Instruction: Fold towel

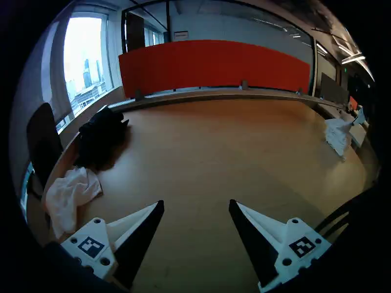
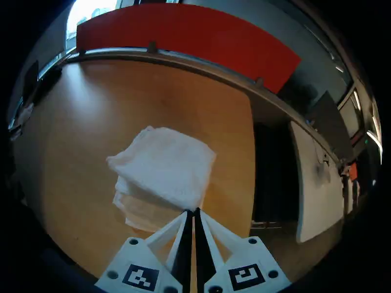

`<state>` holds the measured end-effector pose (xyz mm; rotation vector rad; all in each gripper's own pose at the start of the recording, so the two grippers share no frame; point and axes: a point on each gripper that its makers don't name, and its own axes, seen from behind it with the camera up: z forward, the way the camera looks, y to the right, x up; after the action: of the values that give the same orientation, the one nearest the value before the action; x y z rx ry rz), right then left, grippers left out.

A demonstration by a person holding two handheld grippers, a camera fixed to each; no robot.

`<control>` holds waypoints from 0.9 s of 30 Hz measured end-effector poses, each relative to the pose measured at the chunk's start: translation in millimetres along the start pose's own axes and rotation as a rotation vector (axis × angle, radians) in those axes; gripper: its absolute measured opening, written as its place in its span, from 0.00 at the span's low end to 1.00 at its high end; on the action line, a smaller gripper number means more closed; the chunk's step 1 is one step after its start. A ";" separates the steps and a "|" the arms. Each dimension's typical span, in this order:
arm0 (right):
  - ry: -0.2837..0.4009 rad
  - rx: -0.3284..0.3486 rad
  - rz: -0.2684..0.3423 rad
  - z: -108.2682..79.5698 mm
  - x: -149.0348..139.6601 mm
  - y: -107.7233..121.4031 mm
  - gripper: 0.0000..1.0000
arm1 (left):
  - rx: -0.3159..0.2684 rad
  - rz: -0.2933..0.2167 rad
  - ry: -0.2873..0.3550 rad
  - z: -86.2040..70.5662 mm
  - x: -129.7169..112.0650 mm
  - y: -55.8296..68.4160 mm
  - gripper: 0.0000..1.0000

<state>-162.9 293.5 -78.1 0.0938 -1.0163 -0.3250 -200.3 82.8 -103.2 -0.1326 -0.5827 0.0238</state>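
Holding towel, folded, centre frame, by its near edge in right gripper, seemingly pinched shut; left gripper wide, empty, over table; cloth lower left; best lowered flat, layers aligned.

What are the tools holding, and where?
The right tool seems to pinch the folded white towel by its near corner. The open left tool holds nothing.

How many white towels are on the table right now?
2. A crumpled towel lies at the left edge of the table; a folded towel sits near its right edge, at the right claw tips. Others may be hidden.
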 end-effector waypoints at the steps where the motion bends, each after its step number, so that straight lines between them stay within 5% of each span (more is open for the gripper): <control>1: -0.005 0.000 0.002 1.4 -2.0 0.0 0.03 | 0.000 0.001 0.000 -0.1 0.0 0.1 0.99; 27: -0.125 -0.017 0.004 20.5 -42.2 9.7 0.03 | 0.007 0.011 -0.008 -2.8 -3.8 -0.1 0.99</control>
<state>-198.5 317.3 -99.8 0.0566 -1.1376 -0.3386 -201.9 82.2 -107.6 -0.1291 -0.5895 0.0370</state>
